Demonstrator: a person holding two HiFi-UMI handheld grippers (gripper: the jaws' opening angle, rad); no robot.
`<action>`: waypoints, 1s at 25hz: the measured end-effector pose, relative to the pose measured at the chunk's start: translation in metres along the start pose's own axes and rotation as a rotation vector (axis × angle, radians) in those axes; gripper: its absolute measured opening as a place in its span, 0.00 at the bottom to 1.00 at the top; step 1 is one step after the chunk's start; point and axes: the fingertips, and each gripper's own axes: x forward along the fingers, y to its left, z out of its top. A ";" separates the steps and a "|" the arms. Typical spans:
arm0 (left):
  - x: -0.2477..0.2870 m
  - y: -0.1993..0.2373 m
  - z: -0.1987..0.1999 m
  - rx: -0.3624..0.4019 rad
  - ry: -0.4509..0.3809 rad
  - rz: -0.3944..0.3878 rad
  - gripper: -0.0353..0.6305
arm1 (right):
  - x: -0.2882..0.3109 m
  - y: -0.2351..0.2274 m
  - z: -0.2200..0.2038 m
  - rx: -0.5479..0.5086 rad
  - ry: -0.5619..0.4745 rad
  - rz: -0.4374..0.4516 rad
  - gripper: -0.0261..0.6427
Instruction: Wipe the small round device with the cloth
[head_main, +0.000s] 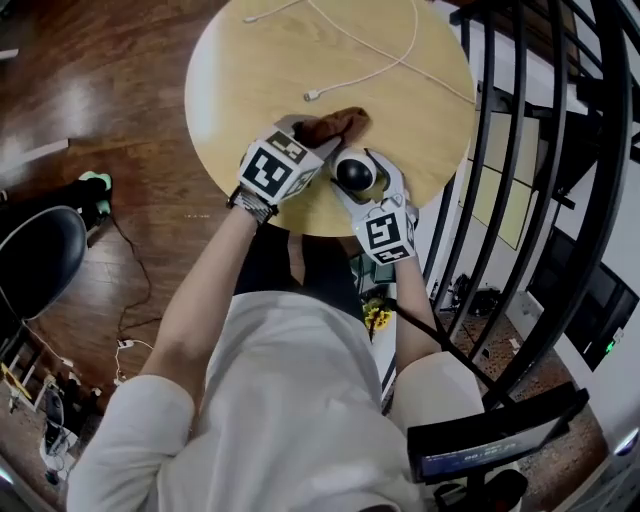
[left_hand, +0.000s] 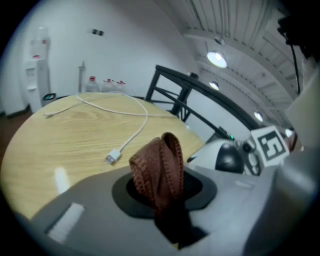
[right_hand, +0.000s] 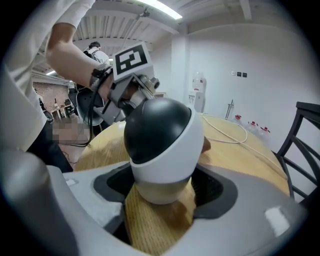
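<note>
The small round device (right_hand: 162, 142), a dark dome over a white shell, sits at about 5 o'clock on the round desk (head_main: 290, 60), close to the near edge. My right gripper (head_main: 362, 186) is clamped on its white lower body, so the dome is free to be wiped. I judge it light and rigid, with a smooth shell that could slip or twist under a sideways push, so this low grip on the widest white part suits it.

At the device's 10 o'clock, my left gripper (left_hand: 160, 192) is closed on the brown cloth (left_hand: 159, 167). The cloth is soft and limp, and a folded loop stands out past the jaws. A white cable (head_main: 375, 68) trails across the desk at 12 o'clock, well apart.
</note>
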 end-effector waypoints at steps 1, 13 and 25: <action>-0.010 -0.001 0.005 -0.079 -0.086 0.022 0.22 | 0.000 0.000 -0.002 0.006 -0.003 -0.001 0.57; -0.062 -0.077 0.048 -0.131 -0.479 0.014 0.22 | 0.004 -0.006 -0.012 0.105 -0.047 -0.037 0.56; -0.057 -0.076 0.036 -0.100 -0.501 0.025 0.22 | 0.005 -0.004 -0.008 0.096 -0.041 -0.040 0.56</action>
